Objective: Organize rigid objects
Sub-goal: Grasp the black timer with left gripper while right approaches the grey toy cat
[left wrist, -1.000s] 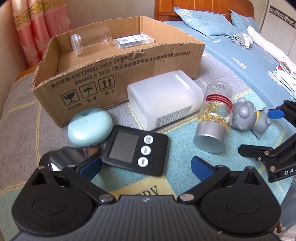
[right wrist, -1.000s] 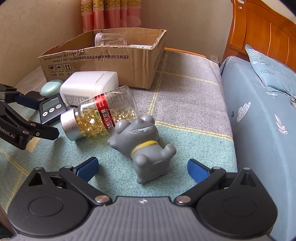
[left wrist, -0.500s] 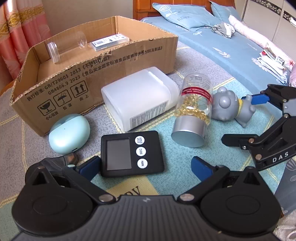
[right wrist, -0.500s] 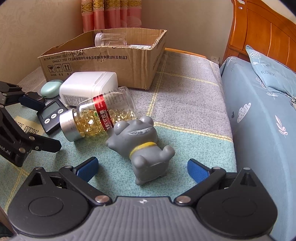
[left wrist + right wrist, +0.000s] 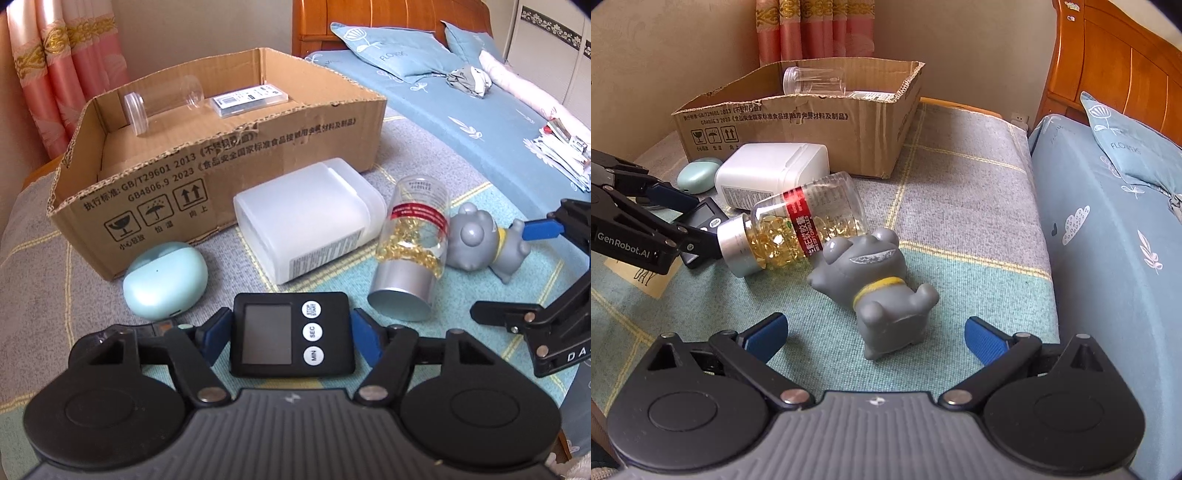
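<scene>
Closing in from wide open, the left gripper (image 5: pixel 291 332) now has its blue pads pressed against both sides of the black digital timer (image 5: pixel 291 334), which lies on the checked blanket (image 5: pixel 369 269) before the cardboard box (image 5: pixel 229 177). The right gripper (image 5: pixel 875 334) gapes wide and empty behind a toppled grey toy figure (image 5: pixel 882 284).

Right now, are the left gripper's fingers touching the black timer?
Touching. In the left wrist view both blue fingers press against the sides of the black timer; the left gripper has just been closing onto it.
</scene>
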`<state>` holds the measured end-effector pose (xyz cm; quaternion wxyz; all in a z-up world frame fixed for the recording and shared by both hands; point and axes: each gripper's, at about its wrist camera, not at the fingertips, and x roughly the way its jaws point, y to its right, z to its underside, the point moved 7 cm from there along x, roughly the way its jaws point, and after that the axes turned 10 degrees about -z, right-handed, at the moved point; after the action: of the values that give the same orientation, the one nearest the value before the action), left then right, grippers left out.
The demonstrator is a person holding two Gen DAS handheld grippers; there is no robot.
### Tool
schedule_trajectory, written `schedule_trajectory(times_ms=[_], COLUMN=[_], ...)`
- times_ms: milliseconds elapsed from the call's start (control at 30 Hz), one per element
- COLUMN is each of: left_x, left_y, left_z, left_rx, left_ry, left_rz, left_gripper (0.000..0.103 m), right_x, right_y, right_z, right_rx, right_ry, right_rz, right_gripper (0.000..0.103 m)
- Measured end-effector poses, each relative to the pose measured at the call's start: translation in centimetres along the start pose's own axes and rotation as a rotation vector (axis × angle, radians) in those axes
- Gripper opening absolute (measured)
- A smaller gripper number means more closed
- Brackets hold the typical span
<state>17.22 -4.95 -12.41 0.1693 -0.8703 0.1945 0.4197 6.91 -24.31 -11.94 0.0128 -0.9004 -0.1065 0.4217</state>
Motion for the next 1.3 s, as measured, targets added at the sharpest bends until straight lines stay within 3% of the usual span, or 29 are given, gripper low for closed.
schedule_trajectory(times_ms=[300, 600, 767, 967, 1167, 1300], left_x=[-1.0, -1.6, -1.8, -1.8, -1.9, -1.9], left_y=[-0.8, -1.4, -1.5, -1.5, -1.4, -1.4], left_z=[1.4, 2.4, 2.6, 2.7, 2.6, 2.6], left_rx=[-0.028, -0.047, -0.059, -0.061, -0.057, -0.064], left_ry=[-0.009, -0.010, -0.007, -0.005, -0.011, -0.016], left_rz=[-0.016, -0.010, -0.004, -0.004, -0.009, -0.021], left_gripper=[0.069, 0.069, 0.069, 0.069, 0.069, 0.069], right_x=[-0.2, -2.4, -3.8, -2.9, -1.4, -0.6], right_y=[-2.5, -6.1, -7.4, -5.4, -4.1, -4.2], right_z=[-0.7, 0.5, 0.1, 0.2, 0.4, -0.2], right_rx=[-0.094, -0.170, -0.190, -0.301, -0.520, -0.609], right_ry=[-0.039, -0.080, -0.092, -0.114, -0.145, -0.150], right_rz=[-0.142, -0.205, -0.324, -0.169, -0.132, -0.194], right_gripper=[0.103, 0.103, 0.103, 0.103, 0.101, 0.095])
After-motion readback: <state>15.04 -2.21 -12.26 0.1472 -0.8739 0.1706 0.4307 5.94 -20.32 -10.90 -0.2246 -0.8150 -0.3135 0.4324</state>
